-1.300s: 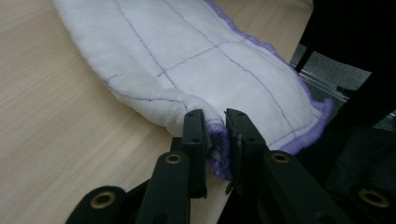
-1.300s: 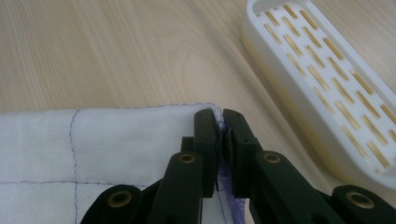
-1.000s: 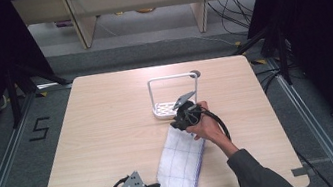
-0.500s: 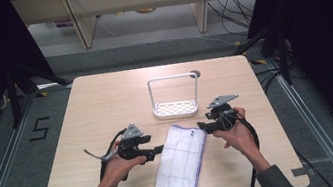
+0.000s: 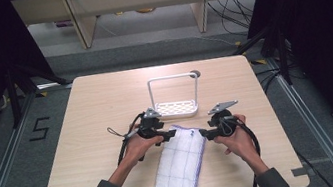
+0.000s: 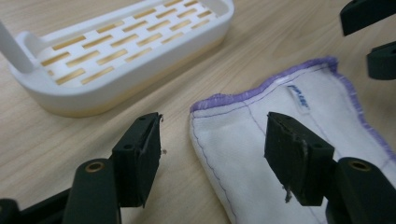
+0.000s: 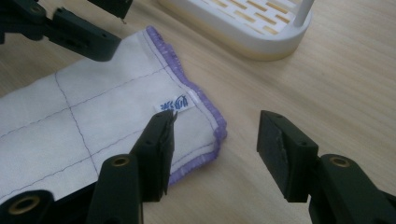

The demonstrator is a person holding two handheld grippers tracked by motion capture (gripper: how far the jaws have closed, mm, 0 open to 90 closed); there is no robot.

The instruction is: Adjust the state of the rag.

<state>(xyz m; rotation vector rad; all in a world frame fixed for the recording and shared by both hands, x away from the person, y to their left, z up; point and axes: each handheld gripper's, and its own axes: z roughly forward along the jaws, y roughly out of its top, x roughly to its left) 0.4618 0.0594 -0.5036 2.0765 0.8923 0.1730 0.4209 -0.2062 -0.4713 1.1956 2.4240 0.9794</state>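
Right now both grippers are hovering at the far end of the cloth (image 5: 180, 168), which is lying folded on the table (image 5: 96, 109) near its front edge, reaching back toward the white rack (image 5: 176, 103) at the middle. The left gripper (image 6: 212, 156) is holding its jaws spread, straddling the cloth's left far corner, one jaw over bare wood and the other over fabric. The right gripper (image 7: 215, 154) is likewise holding its jaws wide apart around the right far corner, beside the small label (image 7: 176, 104). Neither is pinching anything yet. The risk, as I judge it, is that a jaw closing over the wood is going to slide past the purple hem (image 7: 205, 112) and catch only the top layer, or nothing, so the cloth is sagging open when lifted. Uneven closing between the two hands could also be dragging the cloth crooked. With the rack just beyond the jaws, any forward push could be nudging it across the table.
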